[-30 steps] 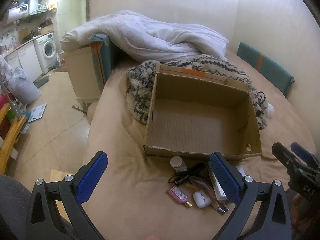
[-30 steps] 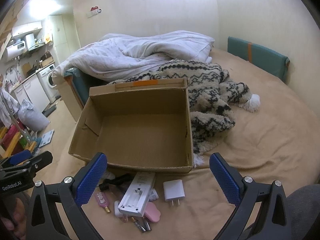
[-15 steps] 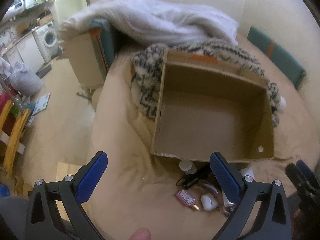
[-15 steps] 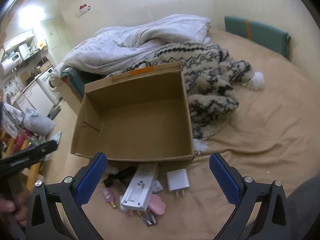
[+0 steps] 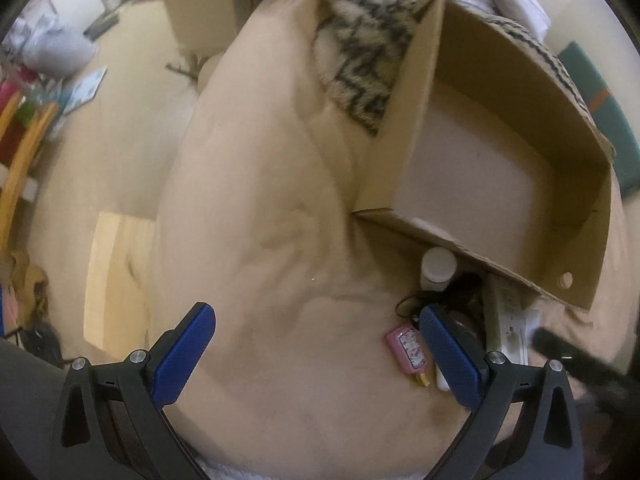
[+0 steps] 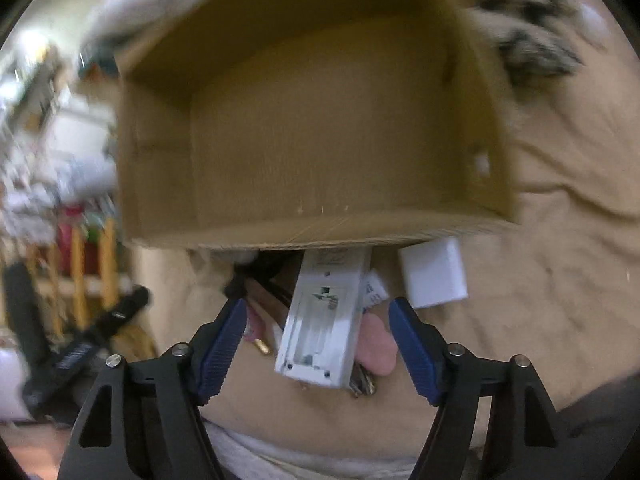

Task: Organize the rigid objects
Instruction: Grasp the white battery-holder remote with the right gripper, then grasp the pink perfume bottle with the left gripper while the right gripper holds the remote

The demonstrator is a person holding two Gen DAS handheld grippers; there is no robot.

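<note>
An empty cardboard box [image 6: 320, 128] lies on the tan bed; it also shows in the left wrist view [image 5: 500, 152]. A pile of small items lies before its front edge. My right gripper [image 6: 316, 344] is open, its fingers on either side of a white power strip [image 6: 324, 320]; a pink case [image 6: 376, 348] and a white charger [image 6: 434, 274] lie beside it. My left gripper [image 5: 316, 352] is open and empty over bare bedding, left of a pink patterned item [image 5: 406, 346], a white-capped bottle [image 5: 438, 268] and black cables [image 5: 452, 292].
A black-and-white knit blanket [image 5: 360, 40] lies behind the box, with a white duvet beyond. The bed's left edge drops to the floor [image 5: 112, 152], where clutter and a wooden chair [image 5: 20, 160] stand. A teal cushion [image 5: 604, 108] is at the far right.
Both grippers have dropped down and forward toward the pile. The right gripper's fingers now flank the white power strip and its jaws have narrowed. The left view has tilted down to the bedding.
</note>
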